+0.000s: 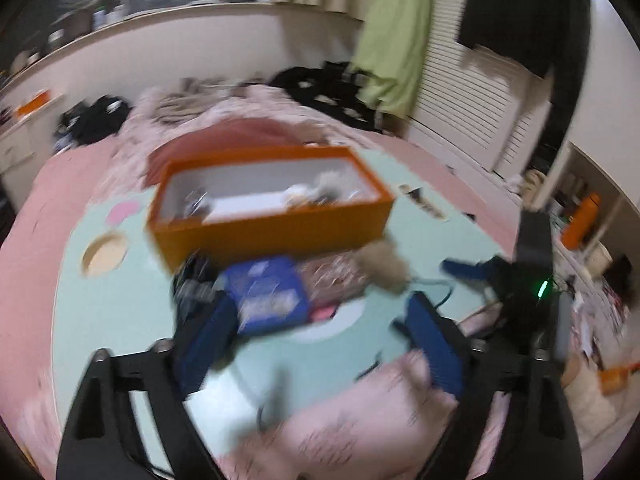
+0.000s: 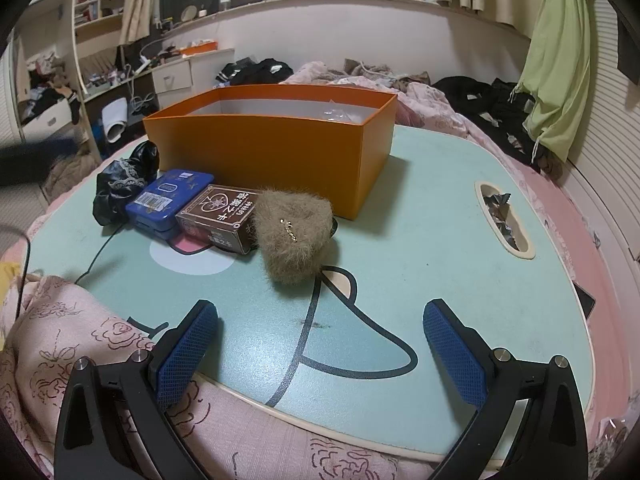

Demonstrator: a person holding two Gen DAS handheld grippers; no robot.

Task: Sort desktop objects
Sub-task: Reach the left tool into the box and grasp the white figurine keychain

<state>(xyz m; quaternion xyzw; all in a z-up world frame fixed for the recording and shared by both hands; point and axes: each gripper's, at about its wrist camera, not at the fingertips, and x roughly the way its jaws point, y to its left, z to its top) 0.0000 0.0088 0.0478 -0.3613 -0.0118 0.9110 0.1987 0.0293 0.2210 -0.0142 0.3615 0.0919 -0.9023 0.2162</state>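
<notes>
My left claw (image 1: 320, 332) sits spread wide, nothing between its blue pads (image 1: 434, 344), the view motion-blurred. My right claw (image 2: 320, 340) is likewise spread, empty, pads (image 2: 186, 354) level and pointing forward.

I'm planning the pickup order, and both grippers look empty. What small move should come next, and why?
Probably ease the right gripper forward toward the furry brown pouch. Its jaws are open and empty, and the pouch is the nearest loose item, lying on the tray table in front of the orange box. The left gripper is open too, but its view is blurred.
</notes>
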